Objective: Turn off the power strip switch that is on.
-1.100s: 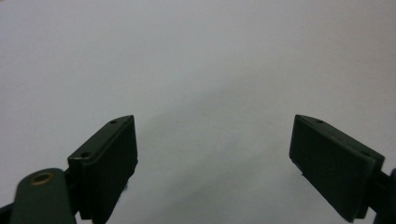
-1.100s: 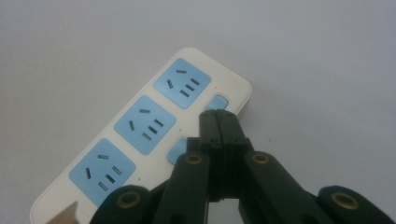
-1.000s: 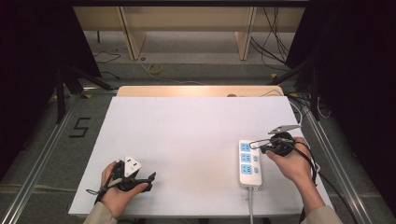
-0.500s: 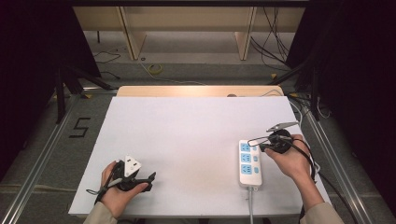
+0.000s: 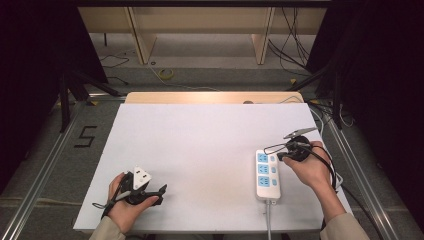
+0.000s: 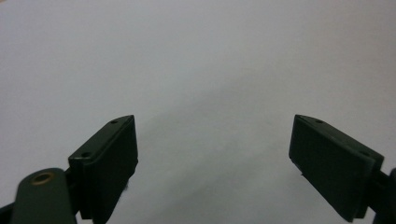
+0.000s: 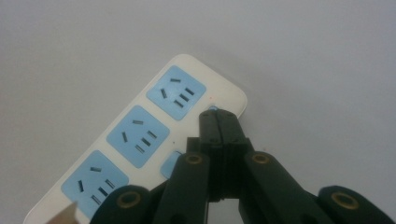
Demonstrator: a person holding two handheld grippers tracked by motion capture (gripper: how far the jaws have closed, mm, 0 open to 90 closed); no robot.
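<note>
A white power strip (image 5: 266,175) with three blue sockets lies at the table's right, its cord running off the near edge. My right gripper (image 5: 280,156) is shut, with its tip on the strip's far right corner. In the right gripper view the two jaws are pressed together, and the right gripper (image 7: 218,117) tip rests on a small blue switch at the end of the power strip (image 7: 140,140). A second blue switch (image 7: 169,164) shows beside the middle socket. My left gripper (image 5: 158,193) rests on the near left of the table. In its own view the left gripper (image 6: 215,135) is open over bare white surface.
The white table top (image 5: 200,145) stretches wide between and beyond both hands. A wooden board (image 5: 210,97) edges its far side. Cables (image 5: 330,115) and dark stands sit on the floor to the right and left.
My right gripper has edged slightly left onto the far end of the power strip. The left hand and its gripper have stayed put.
</note>
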